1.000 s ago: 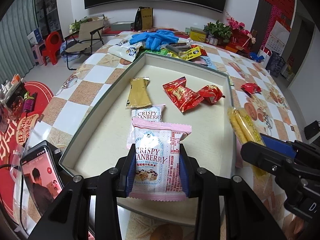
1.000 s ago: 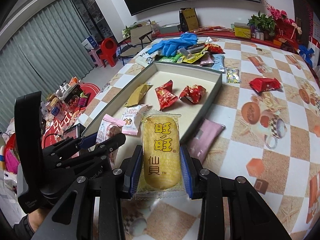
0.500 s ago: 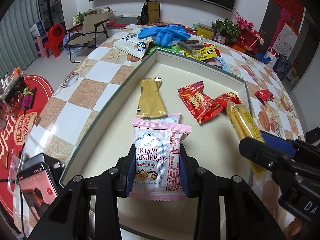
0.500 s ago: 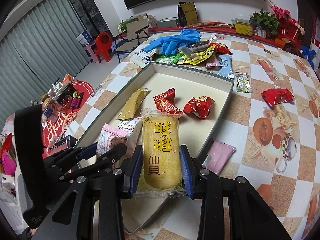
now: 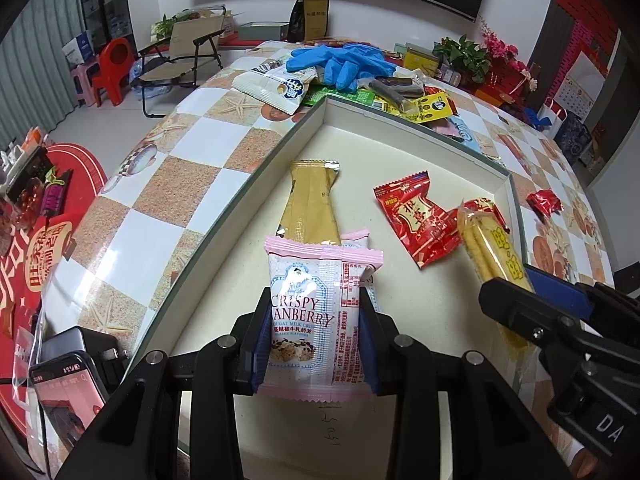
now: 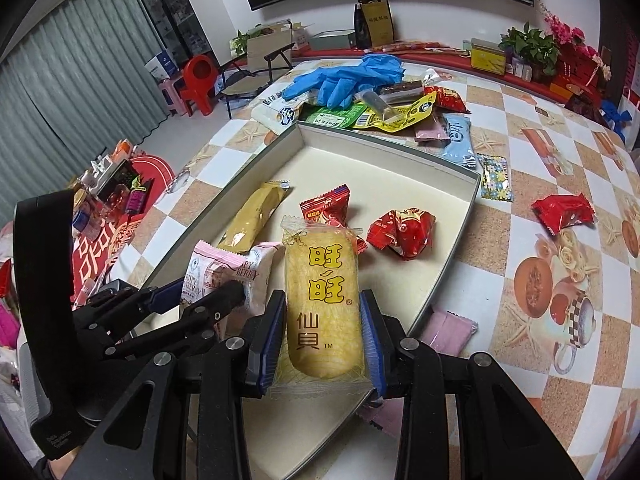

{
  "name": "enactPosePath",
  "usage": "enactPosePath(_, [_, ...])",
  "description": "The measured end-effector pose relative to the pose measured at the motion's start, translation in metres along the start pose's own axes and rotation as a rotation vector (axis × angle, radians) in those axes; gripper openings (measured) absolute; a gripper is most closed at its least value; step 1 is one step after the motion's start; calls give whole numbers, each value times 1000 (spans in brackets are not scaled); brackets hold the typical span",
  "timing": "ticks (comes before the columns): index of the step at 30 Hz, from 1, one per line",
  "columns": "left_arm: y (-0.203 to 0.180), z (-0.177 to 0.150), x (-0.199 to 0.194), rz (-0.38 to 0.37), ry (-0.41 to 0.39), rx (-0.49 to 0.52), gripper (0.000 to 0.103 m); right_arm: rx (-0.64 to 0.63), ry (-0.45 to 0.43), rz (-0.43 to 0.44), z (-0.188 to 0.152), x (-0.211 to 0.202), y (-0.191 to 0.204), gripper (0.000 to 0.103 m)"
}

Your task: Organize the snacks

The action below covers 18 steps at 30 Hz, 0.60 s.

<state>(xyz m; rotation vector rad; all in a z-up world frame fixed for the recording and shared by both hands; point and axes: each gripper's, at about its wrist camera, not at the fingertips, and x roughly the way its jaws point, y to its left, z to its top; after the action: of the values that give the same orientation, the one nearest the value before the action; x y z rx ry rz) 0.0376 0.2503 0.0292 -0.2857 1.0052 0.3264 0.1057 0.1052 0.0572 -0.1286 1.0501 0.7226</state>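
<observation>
My left gripper (image 5: 314, 344) is shut on a pink Crispy Cranberry packet (image 5: 316, 320), held upright over the near end of a shallow cream tray (image 5: 256, 184). My right gripper (image 6: 322, 344) is shut on a yellow rice cracker packet (image 6: 322, 292), above the same tray (image 6: 460, 232) and just right of the left gripper. A gold packet (image 5: 310, 204), a flat red packet (image 5: 420, 220), a crumpled red packet (image 6: 402, 232) and a second pink cranberry packet (image 6: 260, 268) lie in the tray. The held pink packet hides most of the second one in the left wrist view.
Blue gloves (image 5: 340, 64) and several loose snack packets are piled at the tray's far end. On the checked tablecloth to the right lie a red packet (image 6: 564, 212), a floral packet (image 6: 496, 176) and a pink packet (image 6: 448, 328). A phone (image 5: 68, 400) sits near the tray's left corner.
Both grippers have moved forward over the tray with their packets, so the gold and red packets look nearer. Neither grip has changed.
</observation>
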Motion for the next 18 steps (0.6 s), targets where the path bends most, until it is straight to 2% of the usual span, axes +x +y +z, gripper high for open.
enactPosePath(3, [5, 3, 0, 6, 5, -19, 42, 5, 1, -5, 3, 2, -1, 38])
enactPosePath(5, [9, 4, 1, 12, 10, -31, 51, 9, 0, 2, 5, 2, -1, 38])
enactPosePath(6, [11, 4, 0, 13, 6, -37, 60, 12, 6, 7, 7, 2, -2, 38])
enactPosePath(7, [12, 3, -2, 11, 0, -42, 69, 18, 13, 11, 8, 2, -2, 46])
enactPosePath(8, [13, 3, -4, 6, -11, -47, 71, 25, 12, 16, 8, 1, -4, 75])
enactPosePath(10, [11, 2, -8, -1, -17, -45, 72, 40, -27, 34, 8, -7, -8, 100])
enactPosePath(11, [9, 1, -10, -8, -18, -44, 72, 46, -64, 41, 7, -15, -12, 100])
enactPosePath(14, [0, -4, -20, -39, -39, -23, 72, 59, -93, 29, 4, -29, -21, 100])
enactPosePath(16, [-8, -9, -27, -49, -51, -7, 72, 69, -127, -23, -1, -40, -35, 100])
enactPosePath(18, [-14, -14, -31, -62, -54, 1, 72, 83, -117, -112, -9, -42, -50, 100])
